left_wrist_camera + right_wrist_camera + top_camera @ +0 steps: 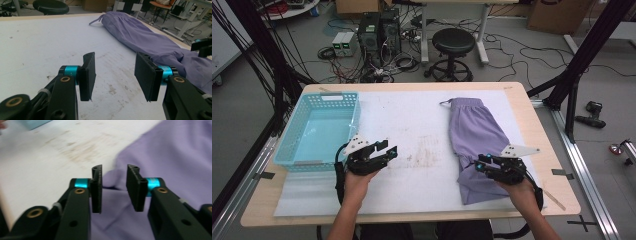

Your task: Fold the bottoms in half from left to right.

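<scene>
lengthwise on the right half of the white mat, the purple garment lies with its long axis running from the far side of the table toward the person. its gathered waistband end, with a short drawstring, points away toward the far edge, while the wider, rumpled end lies nearest the person, just inside the mat's near right corner. the cloth is fairly flat and narrow along most of its length (it bunches into folds only at the near end). in the left gripper view the same garment stretches diagonally, waistband far and loose folds close by on the right.

the right gripper sits over the near end of the garment, and in the right gripper view its jaws stand apart with purple cloth beneath and behind them, nothing pinched between the pads.

the left gripper rests over the bare mat, well apart from the garment and just beside the near right corner of the light blue basket. its jaws are spread with only stained mat surface visible between them.
</scene>
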